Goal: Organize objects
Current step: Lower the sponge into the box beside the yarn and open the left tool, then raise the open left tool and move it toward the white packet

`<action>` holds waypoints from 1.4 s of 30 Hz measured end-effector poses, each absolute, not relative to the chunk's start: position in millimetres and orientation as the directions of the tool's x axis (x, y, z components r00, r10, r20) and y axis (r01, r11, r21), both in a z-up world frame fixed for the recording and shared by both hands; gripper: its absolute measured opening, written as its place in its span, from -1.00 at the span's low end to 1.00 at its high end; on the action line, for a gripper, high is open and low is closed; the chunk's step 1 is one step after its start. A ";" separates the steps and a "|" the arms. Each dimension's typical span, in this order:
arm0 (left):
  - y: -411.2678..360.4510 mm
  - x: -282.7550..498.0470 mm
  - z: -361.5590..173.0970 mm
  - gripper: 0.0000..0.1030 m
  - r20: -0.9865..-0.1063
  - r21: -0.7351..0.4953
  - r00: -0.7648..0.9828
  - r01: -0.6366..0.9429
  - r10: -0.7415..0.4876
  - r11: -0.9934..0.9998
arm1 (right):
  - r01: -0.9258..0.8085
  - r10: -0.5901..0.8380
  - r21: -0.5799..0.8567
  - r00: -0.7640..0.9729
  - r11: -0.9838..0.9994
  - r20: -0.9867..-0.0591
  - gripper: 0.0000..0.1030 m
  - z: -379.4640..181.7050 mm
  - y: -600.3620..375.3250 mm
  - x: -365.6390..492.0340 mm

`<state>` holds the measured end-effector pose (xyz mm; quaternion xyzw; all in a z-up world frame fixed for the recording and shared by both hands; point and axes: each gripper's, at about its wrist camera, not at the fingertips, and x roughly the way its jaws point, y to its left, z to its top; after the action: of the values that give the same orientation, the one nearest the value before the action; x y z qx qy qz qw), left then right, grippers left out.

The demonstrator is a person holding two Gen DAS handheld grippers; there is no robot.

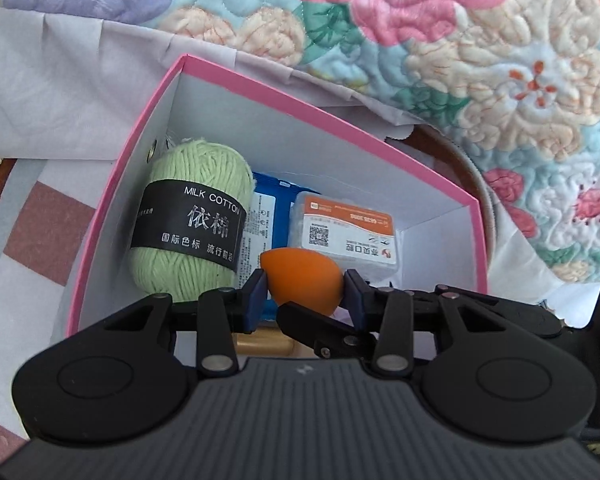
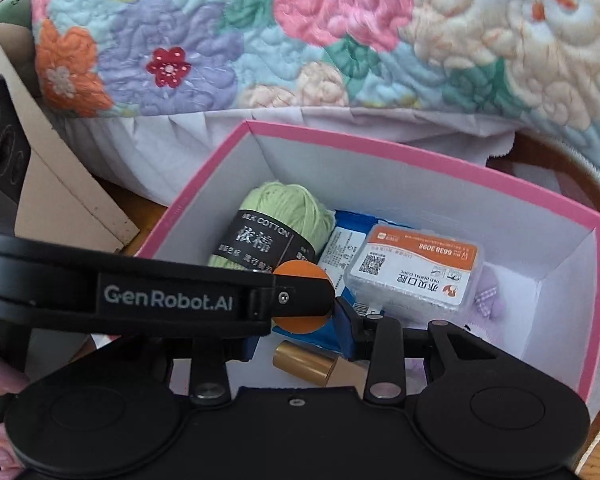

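Quilted floral bedding [image 1: 420, 20] fills the background beyond both sets of fingers. Just ahead of and below them sits an open pink box [image 1: 300, 112]. Inside it, a green yarn ball [image 1: 188, 216] lies ahead and to the left of the left gripper [image 1: 306, 280], a blue packet [image 1: 266, 200] straight ahead, and a clear dental box [image 1: 348, 232] ahead to the right.

The left gripper's pads are clamped on an orange sponge [image 1: 304, 280], which hangs above the box floor, not yet set down. The right gripper [image 2: 298, 340] has its fingers partly apart. A gold tube [image 2: 304, 364] shows between and below them, and I cannot tell whether they grip it.

This looks like the placing step. The sponge should next be lowered into the bare floor near the fingers and then let go, with care not to knock the other gripper crossing just beside it.
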<state>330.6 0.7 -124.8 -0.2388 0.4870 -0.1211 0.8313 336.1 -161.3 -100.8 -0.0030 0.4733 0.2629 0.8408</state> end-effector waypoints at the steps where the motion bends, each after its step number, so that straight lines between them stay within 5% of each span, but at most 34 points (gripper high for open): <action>1: -0.3 331.5 -125.8 -0.22 -0.755 -0.508 0.497 -0.032 -0.427 0.861 | -0.439 0.434 0.242 0.415 0.865 -0.800 -0.16 -102.7 -162.3 338.0; 4: -3.1 334.7 -130.6 -0.22 -0.760 -0.496 0.502 -0.037 -0.413 0.868 | -0.416 0.427 0.251 0.413 0.874 -0.805 -0.07 -108.2 -167.6 343.0; 6: -5.2 336.3 -135.0 -0.22 -0.767 -0.493 0.492 -0.040 -0.412 0.869 | -0.439 0.456 0.273 0.390 0.856 -0.800 -0.31 -111.0 -169.3 343.3; 13: -15.9 333.2 -134.4 -0.23 -0.771 -0.439 0.522 -0.021 -0.364 0.898 | -0.450 0.414 0.211 0.419 0.868 -0.808 -0.36 -116.2 -161.8 344.4; 31: -2.3 325.8 -121.8 -0.44 -0.784 -0.430 0.520 -0.062 -0.338 0.901 | -0.399 0.384 0.207 0.437 0.893 -0.814 -0.17 -114.3 -171.8 335.8; 42: -10.6 287.0 -67.3 -0.05 -0.842 -0.282 0.484 -0.016 -0.239 0.959 | -0.430 0.429 0.208 0.520 0.879 -0.739 -0.09 -60.9 -201.6 273.1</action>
<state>287.0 -10.6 -67.3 -0.1269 0.5035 -0.0654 0.8521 273.1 -201.6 -60.9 -0.0002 0.4237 0.2464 0.8716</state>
